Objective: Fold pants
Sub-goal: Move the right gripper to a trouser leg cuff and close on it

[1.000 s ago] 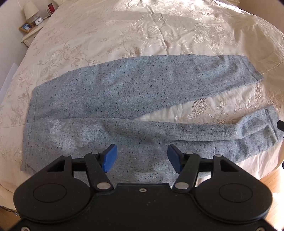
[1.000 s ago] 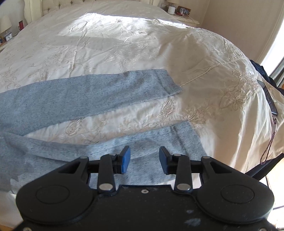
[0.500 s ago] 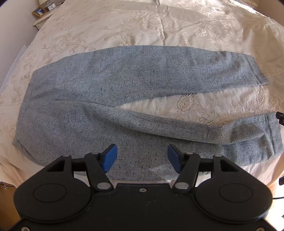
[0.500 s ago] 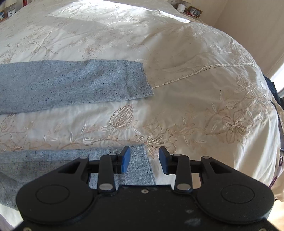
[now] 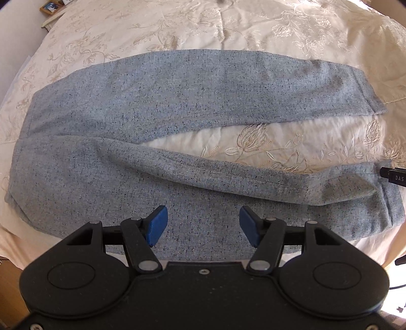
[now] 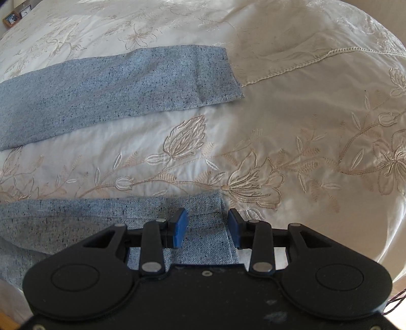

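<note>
White letters, seemingly "DAS", stand on a black device [image 5: 395,177] cut off at the frame's edge

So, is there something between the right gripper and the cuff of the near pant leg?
Nothing visible. The right gripper is open directly over the near leg's cuff, whose edge lies between the blue fingers. Around it there is only the embroidered bedspread; the far leg lies apart.

Cream embroidered bedspread [image 5: 253,22] – floral stitching, framed photo [image 5: 50,5] at its far corner
</note>
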A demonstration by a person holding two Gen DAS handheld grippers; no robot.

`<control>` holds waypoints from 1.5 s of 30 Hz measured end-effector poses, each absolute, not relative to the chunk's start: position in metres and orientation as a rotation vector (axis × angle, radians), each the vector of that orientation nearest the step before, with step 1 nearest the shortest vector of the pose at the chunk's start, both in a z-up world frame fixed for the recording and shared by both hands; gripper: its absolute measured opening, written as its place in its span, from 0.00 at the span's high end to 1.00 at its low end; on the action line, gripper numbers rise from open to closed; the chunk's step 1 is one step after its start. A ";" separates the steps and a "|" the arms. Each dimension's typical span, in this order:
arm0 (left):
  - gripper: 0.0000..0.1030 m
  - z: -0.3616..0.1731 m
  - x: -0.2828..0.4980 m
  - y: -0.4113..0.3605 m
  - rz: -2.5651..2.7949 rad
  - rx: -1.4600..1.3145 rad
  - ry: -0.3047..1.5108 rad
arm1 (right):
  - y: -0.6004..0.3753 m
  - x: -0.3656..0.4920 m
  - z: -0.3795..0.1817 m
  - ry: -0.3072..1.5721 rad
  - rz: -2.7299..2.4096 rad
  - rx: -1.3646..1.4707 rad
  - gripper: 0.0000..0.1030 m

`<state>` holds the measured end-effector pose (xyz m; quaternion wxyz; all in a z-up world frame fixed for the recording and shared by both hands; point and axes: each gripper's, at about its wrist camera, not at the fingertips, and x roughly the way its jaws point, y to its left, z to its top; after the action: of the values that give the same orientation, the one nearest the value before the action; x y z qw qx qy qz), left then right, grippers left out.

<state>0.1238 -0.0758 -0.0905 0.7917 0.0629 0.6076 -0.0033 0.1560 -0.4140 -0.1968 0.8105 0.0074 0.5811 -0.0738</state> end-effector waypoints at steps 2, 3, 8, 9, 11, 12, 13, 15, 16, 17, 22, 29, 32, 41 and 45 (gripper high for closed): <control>0.37 -0.093 0.125 -0.076 -0.001 0.136 1.311 | -0.417 0.157 -0.198 1.247 -0.158 0.057 0.64; 0.37 -0.093 0.125 -0.077 0.001 0.137 1.312 | -0.419 0.158 -0.198 1.248 -0.153 0.083 0.69; 0.37 -0.098 0.129 -0.080 0.004 0.133 1.320 | -0.427 0.157 -0.188 1.220 -0.134 0.185 0.92; 0.37 -0.099 0.130 -0.081 0.003 0.134 1.322 | -0.427 0.157 -0.185 1.207 -0.132 0.170 0.92; 0.37 -0.101 0.132 -0.082 0.002 0.143 1.327 | -0.426 0.159 -0.180 1.174 -0.145 0.111 0.93; 0.37 -0.102 0.133 -0.083 -0.001 0.148 1.326 | -0.427 0.160 -0.178 1.159 -0.159 0.089 0.93; 0.37 -0.103 0.133 -0.084 -0.004 0.152 1.324 | -0.430 0.160 -0.177 1.153 -0.179 0.086 0.93; 0.37 -0.105 0.134 -0.086 -0.008 0.159 1.323 | -0.441 0.163 -0.181 1.171 -0.207 0.130 0.94; 0.37 -0.106 0.135 -0.087 -0.009 0.163 1.325 | -0.445 0.163 -0.184 1.177 -0.221 0.146 0.94; 0.37 -0.108 0.135 -0.087 -0.010 0.167 1.328 | -0.446 0.163 -0.188 1.181 -0.232 0.139 0.94; 0.37 -0.112 0.136 -0.089 -0.020 0.179 1.332 | -0.440 0.161 -0.190 1.154 -0.261 0.084 0.79; 0.37 -0.117 0.136 -0.100 -0.069 0.229 1.327 | -0.450 0.106 -0.157 1.060 -0.303 0.230 0.72; 0.37 -0.118 0.135 -0.105 -0.094 0.248 1.308 | -0.444 0.071 -0.160 1.090 -0.320 0.318 0.71; 0.37 -0.123 0.127 -0.113 -0.126 0.289 1.307 | -0.413 0.033 -0.198 1.230 -0.336 0.404 0.71; 0.37 -0.124 0.124 -0.108 -0.120 0.281 1.297 | -0.420 0.057 -0.187 1.159 -0.347 0.401 0.71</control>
<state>0.1244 -0.1083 -0.1242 0.7863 0.1302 0.6014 -0.0554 0.0575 -0.4201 -0.1874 0.8038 0.1871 0.5410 -0.1619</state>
